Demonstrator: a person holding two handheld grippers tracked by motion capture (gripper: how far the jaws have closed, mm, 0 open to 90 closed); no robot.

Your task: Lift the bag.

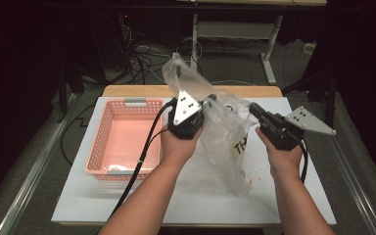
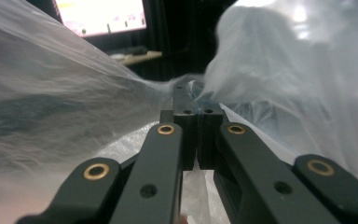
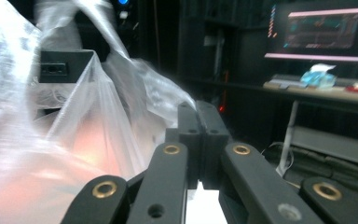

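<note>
Table (image 1: 127, 205): white top with a wooden edge at the far side; it bears a basket on the left and the lower end of a bag right of the middle.
Basket (image 1: 103, 125): pink, slotted walls, standing left of both hands, apart from the bag.
Plastic bag (image 1: 220, 134): clear, crumpled film with dark print near its lower right, lifted between the two hands; its bottom reaches down to the table, its top flares up past the left hand.
Left gripper (image 2: 192, 100): jaws pressed together, pinching a fold of the bag's film at their tips.
Right gripper (image 3: 197, 112): jaws pressed together on the bag's edge, with film stretched away to the left in the right gripper view.
</note>
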